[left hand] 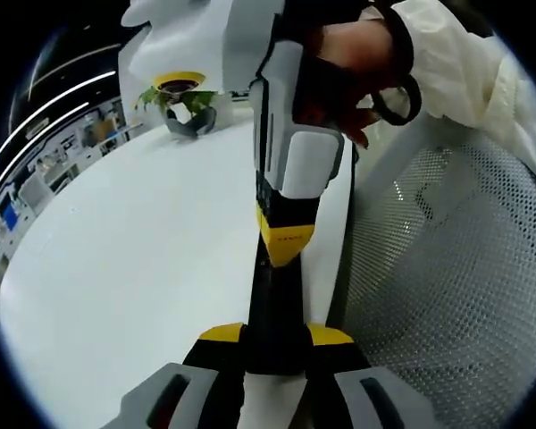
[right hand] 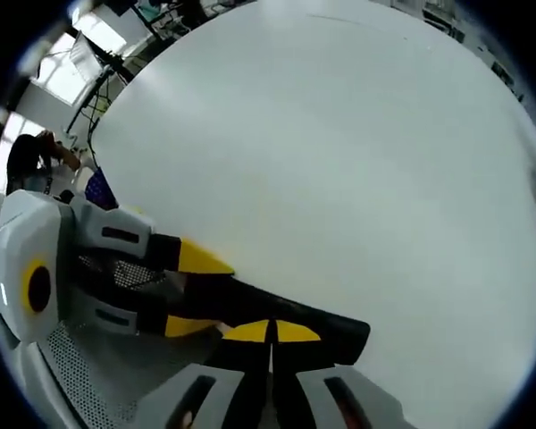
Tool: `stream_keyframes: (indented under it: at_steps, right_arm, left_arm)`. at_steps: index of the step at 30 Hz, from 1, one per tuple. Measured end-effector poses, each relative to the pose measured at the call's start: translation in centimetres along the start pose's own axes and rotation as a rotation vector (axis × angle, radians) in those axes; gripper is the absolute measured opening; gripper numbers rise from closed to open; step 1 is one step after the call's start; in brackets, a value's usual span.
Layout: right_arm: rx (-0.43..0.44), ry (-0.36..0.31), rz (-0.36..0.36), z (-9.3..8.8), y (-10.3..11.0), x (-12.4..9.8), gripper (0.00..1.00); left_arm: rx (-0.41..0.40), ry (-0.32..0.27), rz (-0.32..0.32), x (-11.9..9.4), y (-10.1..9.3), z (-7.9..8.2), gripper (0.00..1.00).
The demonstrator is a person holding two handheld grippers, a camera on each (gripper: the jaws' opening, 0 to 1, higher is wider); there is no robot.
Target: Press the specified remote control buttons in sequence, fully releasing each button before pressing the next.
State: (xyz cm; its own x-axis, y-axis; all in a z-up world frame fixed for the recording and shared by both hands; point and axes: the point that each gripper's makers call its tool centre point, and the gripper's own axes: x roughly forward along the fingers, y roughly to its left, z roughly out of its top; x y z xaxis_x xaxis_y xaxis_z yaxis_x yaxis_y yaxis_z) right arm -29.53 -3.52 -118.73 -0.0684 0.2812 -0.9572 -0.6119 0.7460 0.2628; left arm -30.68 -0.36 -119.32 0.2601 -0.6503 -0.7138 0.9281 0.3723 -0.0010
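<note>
Gripping a slim black remote (left hand: 272,308) by its near end, the left tongs (left hand: 275,338) clamp yellow-tipped jaws on its sides over the smooth white bench (left hand: 134,268). Right tongs (right hand: 270,332), jaws together, touch the remote's top face. Perforated mesh (left hand: 456,268) lies beside the bench.

Remote control (left hand: 270,304): one, black and slim, lying along the edge of the tabletop. Tabletop (left hand: 134,259): one, white and round. Grippers: two, each grey and black with yellow jaw tips; the left gripper (left hand: 272,344) with its jaws closed on the remote's near end, the right gripper (right hand: 270,332) with its jaws together at the remote. Potted plant (left hand: 180,105): one, green-leaved, at the far side. Perforated white mesh surface (left hand: 447,268): one, beside the tabletop. Hand (left hand: 362,63): one, on the right gripper's handle.
</note>
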Motion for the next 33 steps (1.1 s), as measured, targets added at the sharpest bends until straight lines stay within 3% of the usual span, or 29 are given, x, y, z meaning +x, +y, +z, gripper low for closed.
stream_keyframes:
  at_steps: [5,7,11,15,26,33]
  right_arm:
    - [0.015,-0.027,0.004,-0.04,-0.01,-0.02,0.00]
    - [0.030,0.014,0.022,-0.90,0.37,0.31,0.00]
    - [-0.003,-0.037,-0.010,-0.89,0.37,0.14,0.00]
    - [0.058,-0.102,-0.002,-0.89,0.15,0.23,0.00]
    - [0.184,-0.137,-0.006,-0.90,0.02,0.26,0.00]
    - [0.197,-0.155,-0.053,-0.85,0.16,0.30,0.00]
  left_arm:
    - [0.003,-0.001,0.001,-0.01,-0.04,0.00,0.24]
    - [0.002,-0.001,0.001,0.01,-0.03,-0.01,0.24]
    - [0.007,-0.004,0.002,0.01,-0.03,0.02,0.24]
    - [0.028,-0.009,0.004,0.01,-0.07,0.08,0.24]
    - [0.033,-0.025,-0.020,0.06,-0.11,0.09,0.24]
    - [0.029,-0.027,-0.025,0.05,-0.16,0.10,0.24]
